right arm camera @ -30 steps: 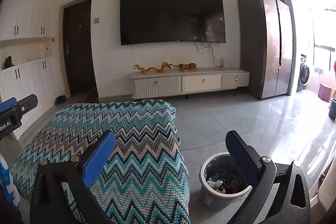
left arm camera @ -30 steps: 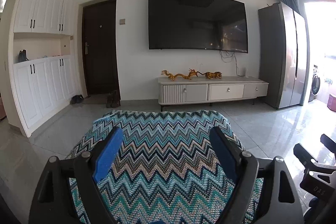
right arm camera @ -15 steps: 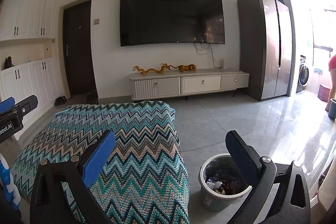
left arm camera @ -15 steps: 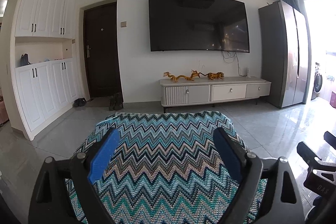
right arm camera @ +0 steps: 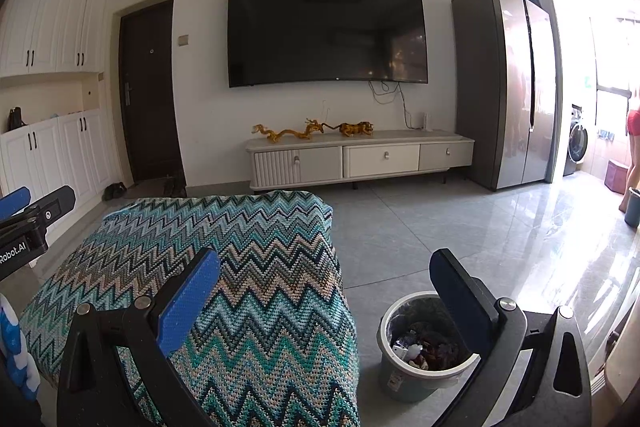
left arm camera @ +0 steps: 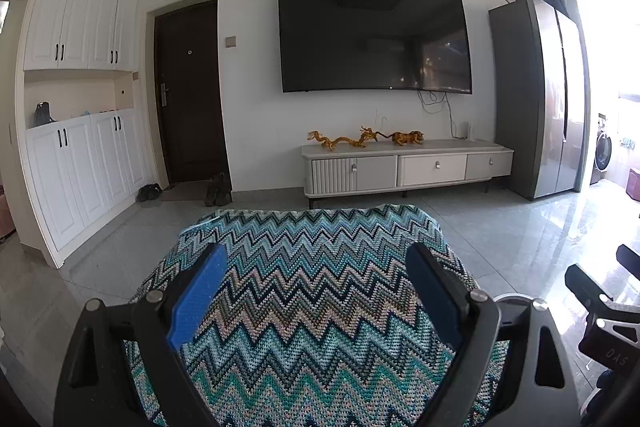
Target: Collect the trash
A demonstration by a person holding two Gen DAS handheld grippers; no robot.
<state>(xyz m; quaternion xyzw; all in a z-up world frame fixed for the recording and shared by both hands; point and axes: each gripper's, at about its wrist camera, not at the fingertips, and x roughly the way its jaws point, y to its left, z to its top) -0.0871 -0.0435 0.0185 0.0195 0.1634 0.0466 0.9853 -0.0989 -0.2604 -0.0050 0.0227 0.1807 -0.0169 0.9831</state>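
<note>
Left tongs point(left arm camera: 316, 291): apart, empty, above the zigzag cloth point(left arm camera: 320, 307).
Right tongs point(right arm camera: 324, 299): apart, empty.
Trash bin point(right arm camera: 404, 379): floor, near right, beside tabletop; holds trash, likely for easy dropping.

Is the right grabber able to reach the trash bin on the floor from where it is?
Probably yes. The right gripper is open and empty, and the trash bin stands uncovered just below it, beside the zigzag blanket. Nothing lies between them, so lowering it looks enough.
</note>
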